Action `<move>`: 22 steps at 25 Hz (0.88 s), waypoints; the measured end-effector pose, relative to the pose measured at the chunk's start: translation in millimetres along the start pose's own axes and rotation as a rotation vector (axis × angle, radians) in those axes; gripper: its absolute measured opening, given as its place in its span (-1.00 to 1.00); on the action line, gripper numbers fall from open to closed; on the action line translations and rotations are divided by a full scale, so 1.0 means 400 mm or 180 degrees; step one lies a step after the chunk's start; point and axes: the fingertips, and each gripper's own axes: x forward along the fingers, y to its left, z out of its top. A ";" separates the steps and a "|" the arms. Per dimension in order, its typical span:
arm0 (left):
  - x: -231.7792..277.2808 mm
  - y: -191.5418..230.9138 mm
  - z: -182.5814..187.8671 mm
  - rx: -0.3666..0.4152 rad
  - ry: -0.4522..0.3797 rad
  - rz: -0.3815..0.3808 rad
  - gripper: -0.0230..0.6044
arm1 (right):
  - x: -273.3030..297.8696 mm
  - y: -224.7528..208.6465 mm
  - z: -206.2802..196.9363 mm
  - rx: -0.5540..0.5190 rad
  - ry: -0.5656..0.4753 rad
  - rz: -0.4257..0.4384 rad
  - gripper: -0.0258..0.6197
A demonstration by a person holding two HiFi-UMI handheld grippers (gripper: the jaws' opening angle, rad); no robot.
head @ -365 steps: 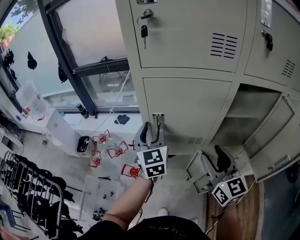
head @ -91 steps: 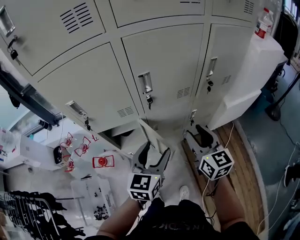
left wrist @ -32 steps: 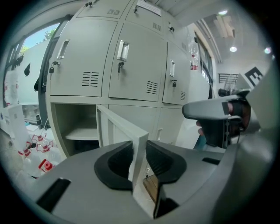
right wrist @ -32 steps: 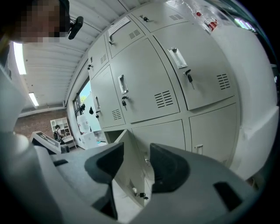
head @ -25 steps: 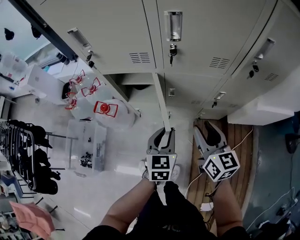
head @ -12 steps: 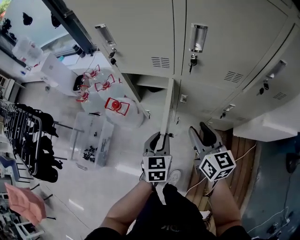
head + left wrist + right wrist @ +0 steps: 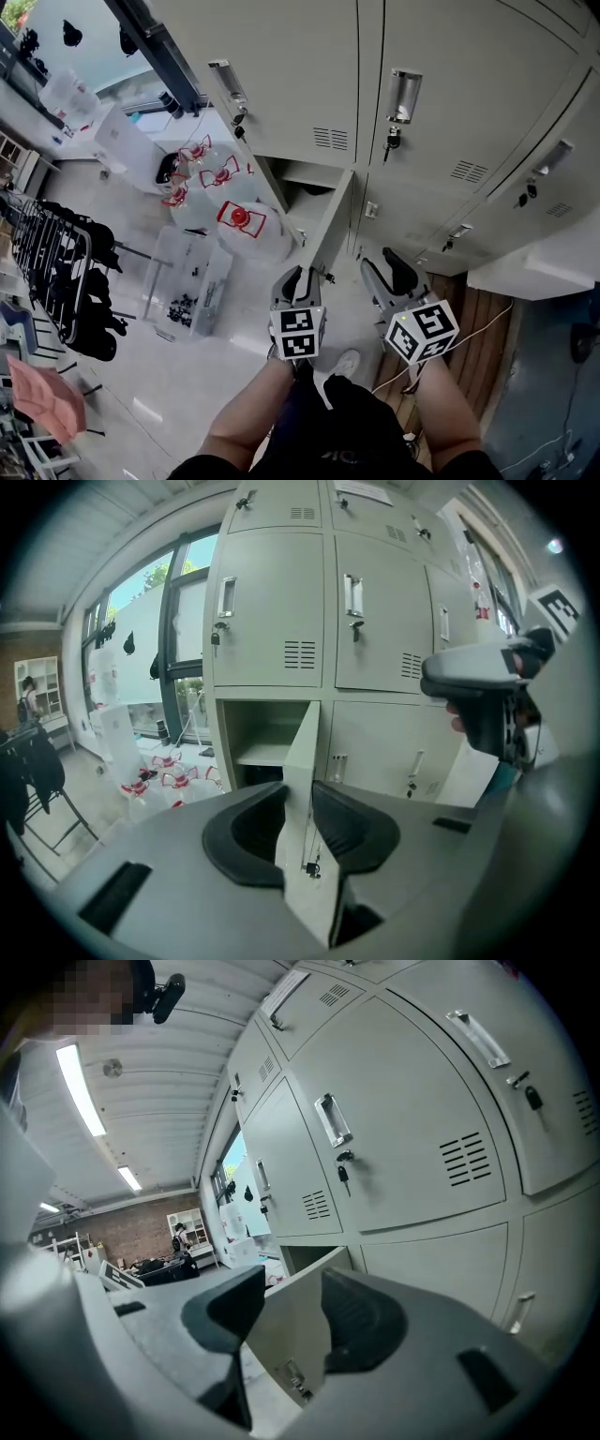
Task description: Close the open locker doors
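Pale grey lockers (image 7: 441, 84) fill the wall in the head view. One low door (image 7: 330, 230) in the bottom row hangs open. The left gripper (image 7: 297, 281) points a bit down at the door's free edge, and the right gripper (image 7: 386, 272) hovers just beside it. In the left gripper view, the fingers (image 7: 248, 832) pinch that thin edge. In the right gripper view, the fingers (image 7: 361, 1321) stand wide and hold nothing. The door looks like stiff, light metal that should swing easily if held by its free edge.

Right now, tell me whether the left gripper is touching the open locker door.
Touching. The left gripper view shows the left gripper closed on the free edge of the open locker door, both pads against it, no gap.
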 end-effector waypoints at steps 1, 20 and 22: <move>0.003 0.010 0.001 -0.0009 0.0001 0.0030 -0.62 | 0.005 0.002 0.001 -0.0006 0.0002 0.0017 -0.38; 0.087 0.207 0.052 -0.0073 -0.0051 0.0200 -0.55 | 0.206 0.062 0.006 0.0003 0.0046 0.0159 -0.38; 0.102 0.232 0.062 -0.0102 -0.0056 0.0192 -0.55 | 0.237 0.071 0.004 -0.0002 0.0070 0.0161 -0.38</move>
